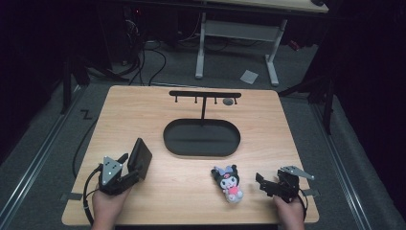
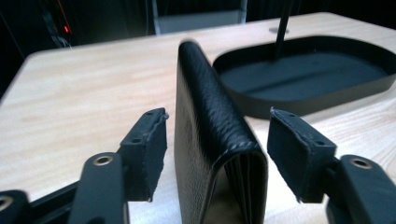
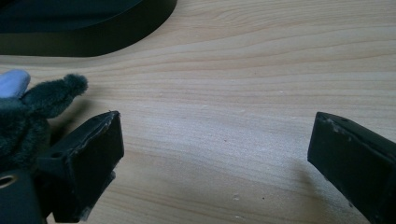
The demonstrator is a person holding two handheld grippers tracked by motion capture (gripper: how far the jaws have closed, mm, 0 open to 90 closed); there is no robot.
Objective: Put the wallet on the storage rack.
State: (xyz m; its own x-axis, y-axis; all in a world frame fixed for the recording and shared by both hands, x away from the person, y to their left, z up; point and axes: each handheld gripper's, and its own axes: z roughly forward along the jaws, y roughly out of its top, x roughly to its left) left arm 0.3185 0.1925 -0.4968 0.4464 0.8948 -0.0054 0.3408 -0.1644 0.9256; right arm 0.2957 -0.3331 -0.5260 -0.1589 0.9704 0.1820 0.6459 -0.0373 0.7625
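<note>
A black leather wallet [image 1: 140, 157] stands on its edge at the front left of the wooden table [image 1: 139, 110]. My left gripper [image 1: 129, 168] is open around it. In the left gripper view the wallet [image 2: 210, 121] sits between the two jaws with a small gap on each side. A dark plush toy with a pink body [image 1: 229, 182] lies at the front, right of centre. My right gripper [image 1: 262, 184] is open just to its right, low over the bare wood. In the right gripper view the plush's fuzzy ear [image 3: 28, 112] lies beside the left jaw, outside the gap of the right gripper [image 3: 215, 154].
A black oval tray [image 1: 201, 152] sits mid-table, with a thin T-shaped hook stand [image 1: 205, 95] rising from its far side. The tray's wall [image 2: 322, 100] is just beyond the wallet. Past the table there is grey floor, cables and a white desk frame [image 1: 237, 31].
</note>
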